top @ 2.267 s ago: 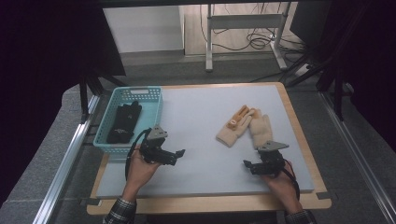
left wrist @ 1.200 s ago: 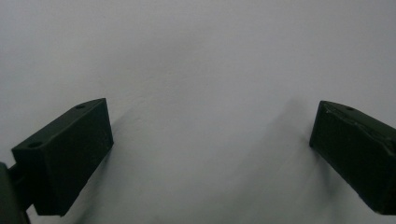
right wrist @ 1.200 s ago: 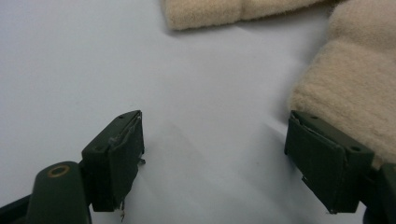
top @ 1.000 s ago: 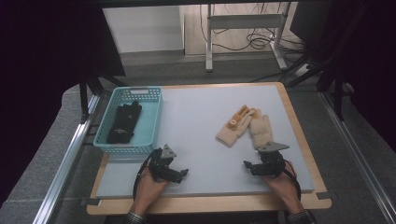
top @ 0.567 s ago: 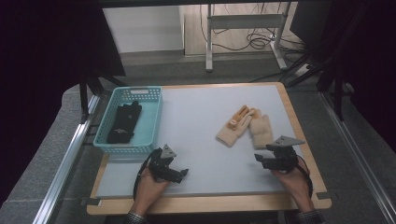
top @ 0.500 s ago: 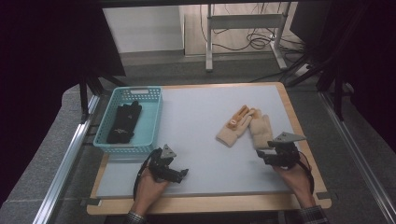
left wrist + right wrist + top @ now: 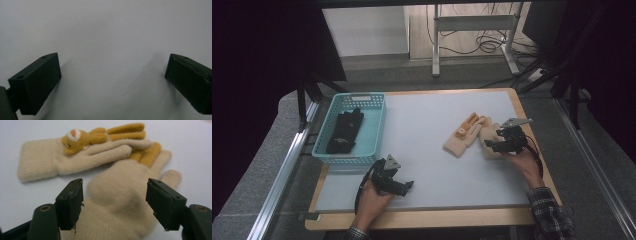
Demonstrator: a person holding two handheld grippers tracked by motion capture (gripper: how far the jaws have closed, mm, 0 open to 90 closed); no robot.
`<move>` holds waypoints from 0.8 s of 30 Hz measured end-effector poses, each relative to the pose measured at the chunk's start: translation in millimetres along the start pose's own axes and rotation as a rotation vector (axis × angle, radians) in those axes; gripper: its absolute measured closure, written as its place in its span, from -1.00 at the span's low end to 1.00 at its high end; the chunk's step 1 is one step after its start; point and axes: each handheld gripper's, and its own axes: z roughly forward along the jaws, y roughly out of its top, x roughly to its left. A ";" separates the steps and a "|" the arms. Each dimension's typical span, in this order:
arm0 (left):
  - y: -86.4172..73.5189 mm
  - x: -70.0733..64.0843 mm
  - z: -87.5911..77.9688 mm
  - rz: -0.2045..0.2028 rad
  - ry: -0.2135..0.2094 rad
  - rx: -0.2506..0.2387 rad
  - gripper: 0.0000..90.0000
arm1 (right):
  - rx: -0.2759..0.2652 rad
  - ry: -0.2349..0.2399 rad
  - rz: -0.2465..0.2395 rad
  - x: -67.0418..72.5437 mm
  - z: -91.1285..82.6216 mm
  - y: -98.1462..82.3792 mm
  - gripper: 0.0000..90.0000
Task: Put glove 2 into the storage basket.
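Near cream glove (image 7: 120, 202) flat on white table (image 7: 432, 150), right side, fingers pointing away from right gripper (image 7: 115, 205), overlapping second glove (image 7: 75, 157) with bear patch.
Long axis runs straight ahead of jaws.
Right gripper: jaws just opening, wide, straddling glove's cuff end, pads not pressing.
Left gripper (image 7: 112, 82): agape, empty, over bare table, well apart.
Teal basket (image 7: 377, 125) far left holds dark gloves (image 7: 344, 131).
Right hand nearer; likely picks.

In the right gripper view the near glove (image 7: 117, 202) runs off the bottom edge between the right claw (image 7: 115, 205) jaws, its cuff unseen. Beyond that claw, the far glove (image 7: 75, 157) hides part of the near one's fingers. In the high view the right claw covers the near glove's middle.
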 end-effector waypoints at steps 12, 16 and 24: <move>0.0 0.3 -0.3 0.005 0.000 0.003 -0.99 | 0.091 -0.028 -0.006 -0.8 35.9 0.2 0.10; 0.0 0.3 -0.3 0.006 0.001 0.004 -0.99 | 0.090 -0.076 -0.009 3.1 29.1 -0.8 0.34; 0.0 0.3 -0.2 0.005 0.001 0.003 -0.99 | 0.051 -0.133 0.051 -3.1 -2.3 -7.3 0.40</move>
